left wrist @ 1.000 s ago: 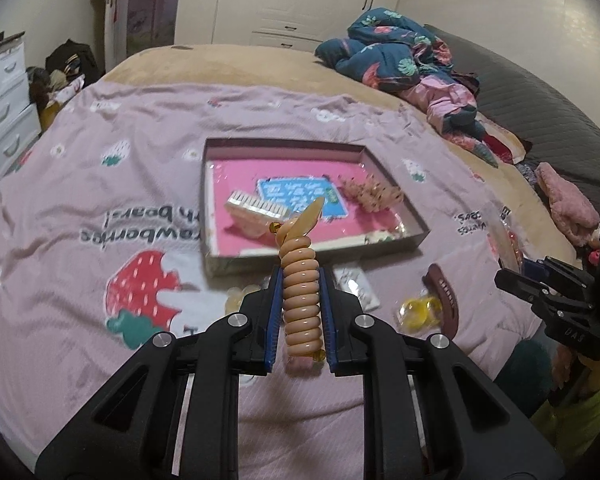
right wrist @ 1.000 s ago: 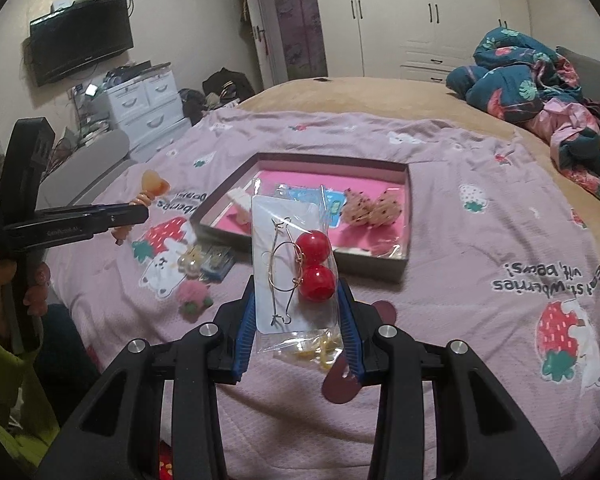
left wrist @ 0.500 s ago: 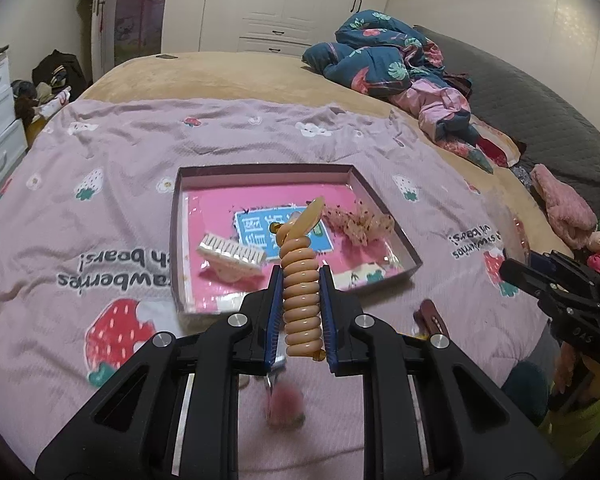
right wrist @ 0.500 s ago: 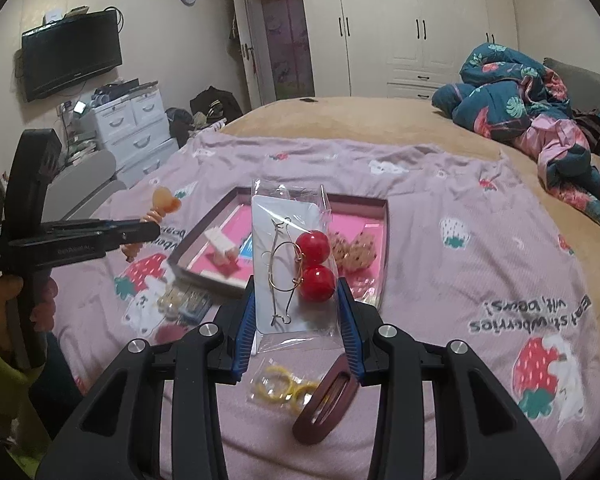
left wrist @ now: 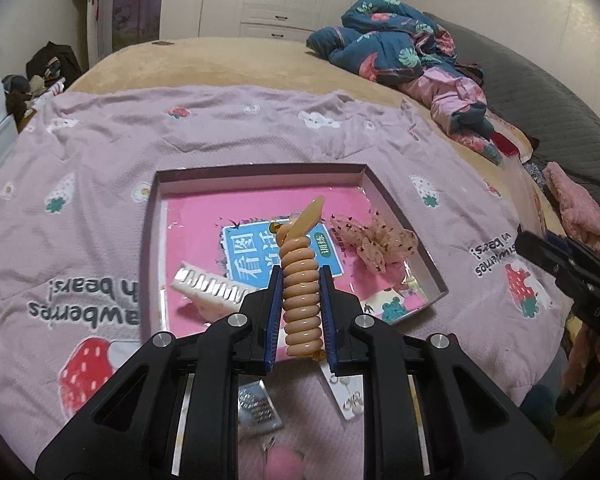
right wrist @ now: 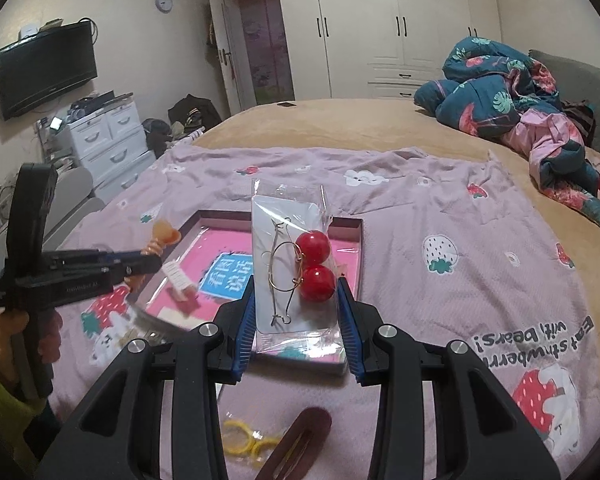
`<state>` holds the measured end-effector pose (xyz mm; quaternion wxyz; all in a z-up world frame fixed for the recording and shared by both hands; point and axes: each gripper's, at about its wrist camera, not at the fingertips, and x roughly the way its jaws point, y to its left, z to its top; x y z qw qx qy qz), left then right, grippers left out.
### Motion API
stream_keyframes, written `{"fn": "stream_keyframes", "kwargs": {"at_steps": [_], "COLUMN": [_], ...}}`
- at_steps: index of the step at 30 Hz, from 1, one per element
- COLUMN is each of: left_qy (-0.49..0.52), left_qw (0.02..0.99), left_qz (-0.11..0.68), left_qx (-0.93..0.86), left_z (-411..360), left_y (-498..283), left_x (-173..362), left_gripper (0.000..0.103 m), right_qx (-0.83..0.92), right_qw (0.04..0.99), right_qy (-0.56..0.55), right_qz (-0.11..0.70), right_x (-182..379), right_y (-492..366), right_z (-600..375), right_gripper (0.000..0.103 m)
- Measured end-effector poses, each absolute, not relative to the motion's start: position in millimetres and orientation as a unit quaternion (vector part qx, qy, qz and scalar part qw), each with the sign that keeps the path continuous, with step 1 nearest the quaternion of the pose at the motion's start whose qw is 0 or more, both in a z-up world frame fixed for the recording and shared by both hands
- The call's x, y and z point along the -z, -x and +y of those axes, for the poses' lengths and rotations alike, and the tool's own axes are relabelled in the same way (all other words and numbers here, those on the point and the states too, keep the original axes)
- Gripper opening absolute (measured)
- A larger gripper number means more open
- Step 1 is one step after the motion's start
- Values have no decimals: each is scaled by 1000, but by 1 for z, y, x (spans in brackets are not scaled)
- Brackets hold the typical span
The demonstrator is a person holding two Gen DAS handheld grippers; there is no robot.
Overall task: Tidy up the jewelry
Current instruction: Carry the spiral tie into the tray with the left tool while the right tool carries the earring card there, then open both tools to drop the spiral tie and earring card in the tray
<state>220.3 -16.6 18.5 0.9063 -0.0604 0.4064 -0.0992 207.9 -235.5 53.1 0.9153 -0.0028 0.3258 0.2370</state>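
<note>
A bedroom: the bed [left wrist: 260, 64] carries a lilac strawberry-print blanket [left wrist: 80, 216], and on it lies a shallow box [left wrist: 404, 224] with a pink floor.

The left gripper [left wrist: 300, 308] has its fingers closed tight on a peach spiral hair tie [left wrist: 302, 300], which stands up above the box's near edge. The tie looks light, springy and rubbery; it bends easily, so a hold across the middle coils, as here, seems safest.

The right gripper [right wrist: 296, 312] has its fingers partly closed on the two side edges of an earring packet [right wrist: 292, 272] with red ball earrings [right wrist: 315, 268]. The packet seems light and slippery, the card stiff, the thin wire hooks delicate; I would hold the card edges, not the wires.

Inside the box a comb clip [left wrist: 208, 284] lies at 9 o'clock of the tie, a mesh bow [left wrist: 372, 244] at 2 o'clock.

Compared with one second ago, both grippers have come nearer to the box, which now looks larger; the grips are unchanged.
</note>
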Motion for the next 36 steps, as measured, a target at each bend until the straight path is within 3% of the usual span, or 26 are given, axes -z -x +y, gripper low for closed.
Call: {"fn": "stream_keyframes", "kwargs": {"at_steps": [23,31,36], "left_qy": [33,26,34], "left_qw": [874,879,881], "left_qz": [472,465,462], "left_qx": [113,100,95], "left_z": [-49,-39,-33], "left_y": [-274,-261,-253], "left_x": [48,42,36], "left_gripper": [12,30,37], "right_qx": [-232,-228,-227], "right_qw": [878,869,872], "right_qy": [9,10,-2], "right_qz": [418,439,433], "right_x": [34,51,46], "right_y": [-282,-287,-280], "right_z": [-202,-191,-196], "right_gripper": [36,41,57]}}
